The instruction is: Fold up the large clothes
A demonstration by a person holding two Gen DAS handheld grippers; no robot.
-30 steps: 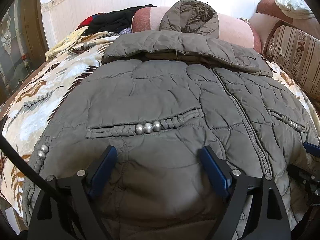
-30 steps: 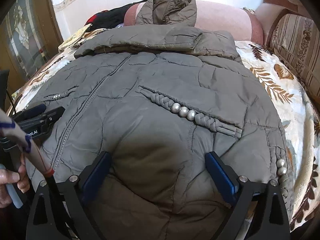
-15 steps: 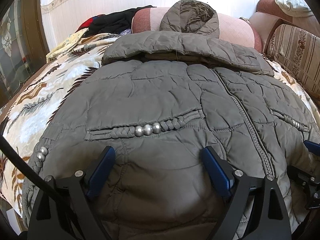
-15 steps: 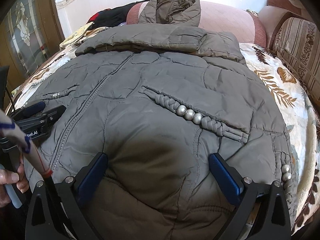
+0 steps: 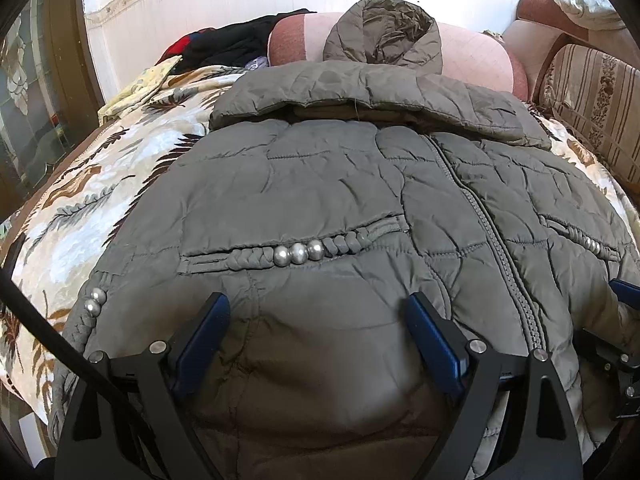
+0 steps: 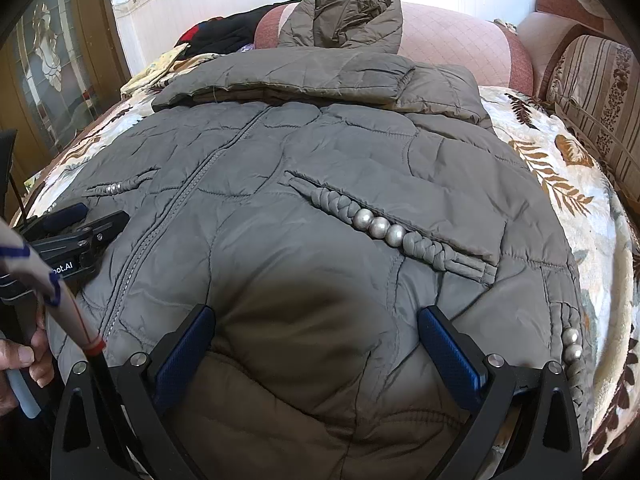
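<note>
I'm looking down both wrist cams at a grey-green quilted hooded jacket point(image 5: 320, 184) lying front-up, zipped, spread across a leaf-print bedspread point(image 5: 80, 200). L gripper point(image 5: 316, 332) is sitting wide open over the jacket's hem edge, blue pads point(image 5: 202, 332) apart w/ puffed fabric bulging up between them; nothing is pinched. R gripper point(image 6: 316, 344) is doing the same on the other side of the zipper point(image 6: 160, 220), jaws spread wide, hem fabric mounding between the pads point(image 6: 448, 356), no grip on it. In the R cam I'm seeing the L gripper lying on the jacket past the zipper, w/ the person's hand point(image 6: 24, 360) at the frame edge beside it. Each front panel is showing a braided pocket trim w/ three silver beads point(image 5: 298, 253). Sleeves are lying folded across the chest just below the hood point(image 5: 384, 32), which is resting against a pink bolster pillow point(image 6: 452, 40). Dark clothes point(image 5: 232, 40) are piled beside the bolster, and a striped sofa point(image 6: 600, 92) is standing next to the bed.
</note>
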